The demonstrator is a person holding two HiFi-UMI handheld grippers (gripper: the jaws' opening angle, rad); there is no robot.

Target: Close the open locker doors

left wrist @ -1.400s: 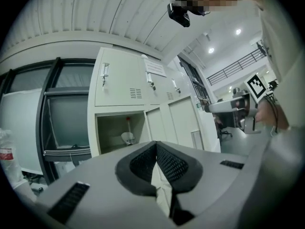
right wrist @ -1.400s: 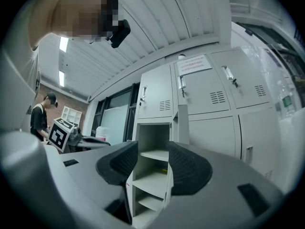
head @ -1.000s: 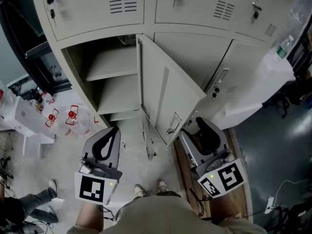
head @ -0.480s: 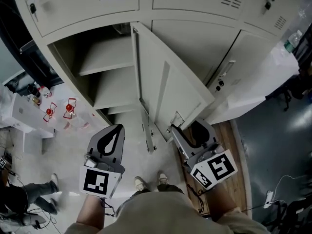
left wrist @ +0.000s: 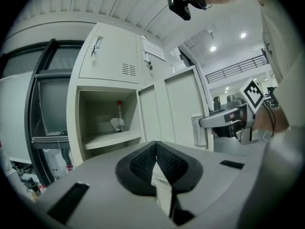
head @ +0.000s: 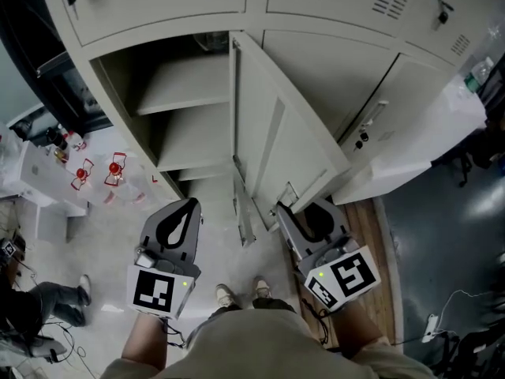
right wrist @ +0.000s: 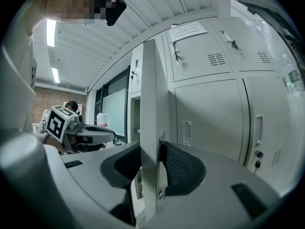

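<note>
The beige locker door (head: 276, 144) stands swung out from its open compartment (head: 185, 105), which holds bare shelves. My right gripper (head: 293, 212) is at the door's free edge near the handle; its jaws are closing, with the door edge (right wrist: 148, 128) between the pads, and both pads look pressed against it. My left gripper (head: 188, 208) hangs in front of the open compartment, touching nothing, its pads (left wrist: 164, 163) meeting in a line. In the left gripper view the open compartment (left wrist: 107, 123) shows a small red-capped bottle (left wrist: 119, 114) on its shelf.
Closed lockers (head: 331, 61) flank the open one above and to the right. A low white table (head: 47, 184) with red-topped bottles stands at the left. A plastic-covered white object (head: 418, 133) sits at the right. The person's feet (head: 237, 294) are on the floor below.
My right gripper has moved forward onto the door's free edge and its jaws have narrowed around it. The left gripper has hardly moved.
</note>
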